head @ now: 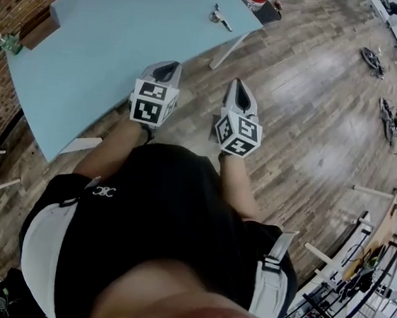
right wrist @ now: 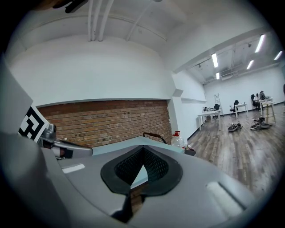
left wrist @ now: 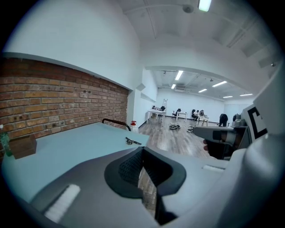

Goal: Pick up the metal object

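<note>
The metal object (head: 220, 16) lies near the counter's (head: 112, 45) far corner, well ahead of both tongs. The left tongs (head: 167, 67), closed and empty, hover over the counter's near edge, aimed almost straight at it. The right tongs (head: 240, 86), also closed and empty, hang off the counter's side. The object's thin stem points toward the counter's right edge, so its long axis lies crosswise to the left tongs' line.

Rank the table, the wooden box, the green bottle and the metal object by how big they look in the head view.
Largest to smallest:
1. table, by far the biggest
2. box
3. metal object and bottle: both are small and look about alike, so I won't rank them.
</note>
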Tool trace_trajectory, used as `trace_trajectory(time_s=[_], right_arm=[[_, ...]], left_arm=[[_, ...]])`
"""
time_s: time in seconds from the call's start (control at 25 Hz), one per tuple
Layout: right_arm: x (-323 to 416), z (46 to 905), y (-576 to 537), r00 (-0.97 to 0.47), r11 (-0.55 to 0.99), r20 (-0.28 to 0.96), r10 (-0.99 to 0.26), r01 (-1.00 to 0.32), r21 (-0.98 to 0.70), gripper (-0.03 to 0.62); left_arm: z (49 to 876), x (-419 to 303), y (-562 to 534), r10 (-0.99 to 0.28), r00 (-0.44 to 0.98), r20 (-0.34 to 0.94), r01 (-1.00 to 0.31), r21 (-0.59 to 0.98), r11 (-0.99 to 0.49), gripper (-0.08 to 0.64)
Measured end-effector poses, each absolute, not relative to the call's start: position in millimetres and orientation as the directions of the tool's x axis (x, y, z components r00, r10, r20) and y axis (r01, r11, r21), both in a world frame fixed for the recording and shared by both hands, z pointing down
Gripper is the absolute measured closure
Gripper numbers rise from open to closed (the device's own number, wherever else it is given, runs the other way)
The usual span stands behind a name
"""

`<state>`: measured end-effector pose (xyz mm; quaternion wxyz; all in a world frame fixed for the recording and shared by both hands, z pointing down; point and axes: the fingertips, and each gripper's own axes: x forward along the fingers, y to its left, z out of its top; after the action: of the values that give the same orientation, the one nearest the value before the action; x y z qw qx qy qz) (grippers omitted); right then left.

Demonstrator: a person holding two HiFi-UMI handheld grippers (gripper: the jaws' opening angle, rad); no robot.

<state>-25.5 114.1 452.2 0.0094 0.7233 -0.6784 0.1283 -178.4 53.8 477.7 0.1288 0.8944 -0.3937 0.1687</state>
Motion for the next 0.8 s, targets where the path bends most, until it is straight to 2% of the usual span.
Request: trace_trajectory(time_s=[0.44,0.8], right_arm=[[-16.0,459.0,100.5,0.13,-0.162,0.215,-0.968,-0.976,-0.142,0.579],[33.8,470.9,37.5,0.121,-0.163,0.202,-0.972,-0.965,-0.205,0.578]], left_arm=[[498.6,-190.0,27.5,-0.619,0.661,0.424,-0.722,0.134,-0.679,0.558],[504.7,-170.2,-22.0,-0.675,0.593,0.439,-0.776,0.089,-0.624,0.56]])
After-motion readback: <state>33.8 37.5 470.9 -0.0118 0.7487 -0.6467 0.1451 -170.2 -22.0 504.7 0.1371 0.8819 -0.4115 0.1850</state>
